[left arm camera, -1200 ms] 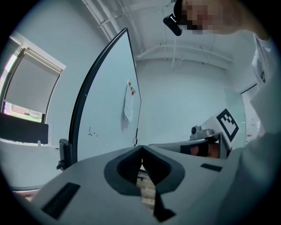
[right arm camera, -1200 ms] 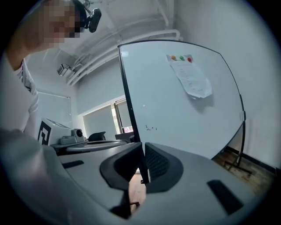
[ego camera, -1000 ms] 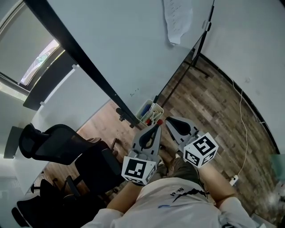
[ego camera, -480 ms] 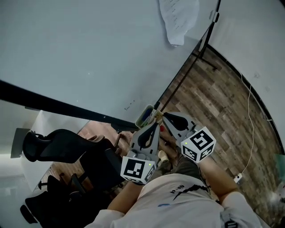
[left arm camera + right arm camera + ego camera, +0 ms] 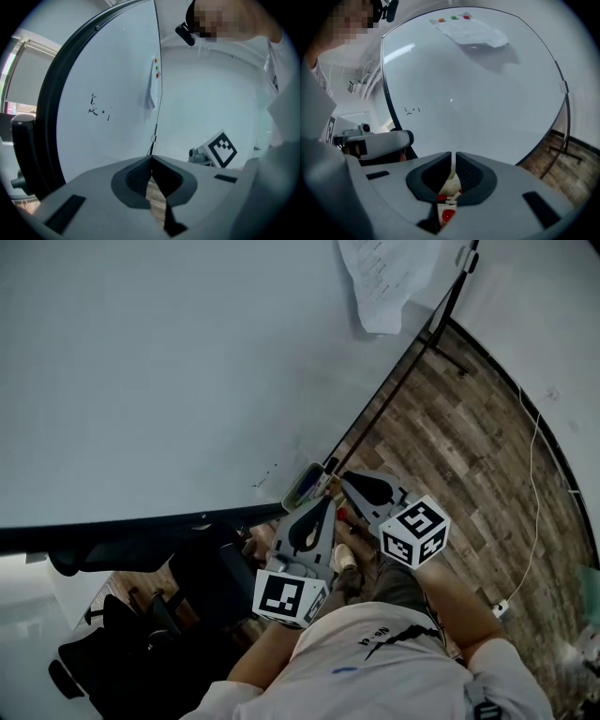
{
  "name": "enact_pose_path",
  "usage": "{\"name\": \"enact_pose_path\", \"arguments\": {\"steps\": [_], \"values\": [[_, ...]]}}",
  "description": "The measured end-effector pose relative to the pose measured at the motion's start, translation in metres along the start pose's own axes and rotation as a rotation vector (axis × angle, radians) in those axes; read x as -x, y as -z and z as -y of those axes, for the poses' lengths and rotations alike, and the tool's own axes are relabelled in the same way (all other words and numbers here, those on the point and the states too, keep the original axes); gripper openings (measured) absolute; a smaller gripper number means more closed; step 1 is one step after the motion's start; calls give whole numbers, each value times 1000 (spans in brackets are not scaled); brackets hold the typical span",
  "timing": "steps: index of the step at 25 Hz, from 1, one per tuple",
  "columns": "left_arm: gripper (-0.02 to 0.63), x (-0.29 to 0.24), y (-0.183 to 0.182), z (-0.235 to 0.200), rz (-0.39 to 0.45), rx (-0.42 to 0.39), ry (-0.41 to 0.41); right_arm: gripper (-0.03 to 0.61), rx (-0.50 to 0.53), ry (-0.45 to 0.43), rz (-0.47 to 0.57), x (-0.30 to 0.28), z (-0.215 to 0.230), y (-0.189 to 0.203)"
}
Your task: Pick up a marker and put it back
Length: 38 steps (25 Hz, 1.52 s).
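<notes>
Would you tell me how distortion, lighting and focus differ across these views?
Head view: evenly lit and sharp, though the wide lens bows the whiteboard frame. Left gripper view: heavy fisheye, dark corners, the left gripper close and shadowed. Right gripper view: same fisheye, a pale glare streak on the whiteboard, the right gripper dim, red marker caps soft below.

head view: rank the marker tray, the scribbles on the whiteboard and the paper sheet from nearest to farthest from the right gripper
1. The marker tray, just ahead of the right gripper, at the bottom edge of the whiteboard.
2. The scribbles, low on the board, a little further left than the tray.
3. The paper sheet, far off at the top of the board.
</notes>
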State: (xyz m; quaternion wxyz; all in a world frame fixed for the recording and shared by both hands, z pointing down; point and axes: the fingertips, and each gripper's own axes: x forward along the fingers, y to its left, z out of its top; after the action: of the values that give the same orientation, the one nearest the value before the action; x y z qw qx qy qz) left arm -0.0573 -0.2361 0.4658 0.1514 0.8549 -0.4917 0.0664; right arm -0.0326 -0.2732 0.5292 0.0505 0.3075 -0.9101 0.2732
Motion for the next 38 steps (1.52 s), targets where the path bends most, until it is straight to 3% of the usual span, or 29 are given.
{"name": "enact_pose_path", "arguments": {"steps": [2, 4, 20, 24, 38], "values": [[11, -1, 3, -3, -11, 3, -10, 28, -54, -19, -11, -8, 7, 8], [11, -2, 6, -7, -22, 6, -18, 87, -117, -43, -20, -15, 13, 15], [11, -2, 16, -13, -59, 7, -54, 115, -415, -173, -60, -55, 34, 26], [11, 1, 15, -15, -55, 6, -61, 78, -432, -181, -64, -55, 35, 26], [11, 15, 2, -1, -17, -21, -21, 75, -425, -139, 56, -21, 39, -11]]}}
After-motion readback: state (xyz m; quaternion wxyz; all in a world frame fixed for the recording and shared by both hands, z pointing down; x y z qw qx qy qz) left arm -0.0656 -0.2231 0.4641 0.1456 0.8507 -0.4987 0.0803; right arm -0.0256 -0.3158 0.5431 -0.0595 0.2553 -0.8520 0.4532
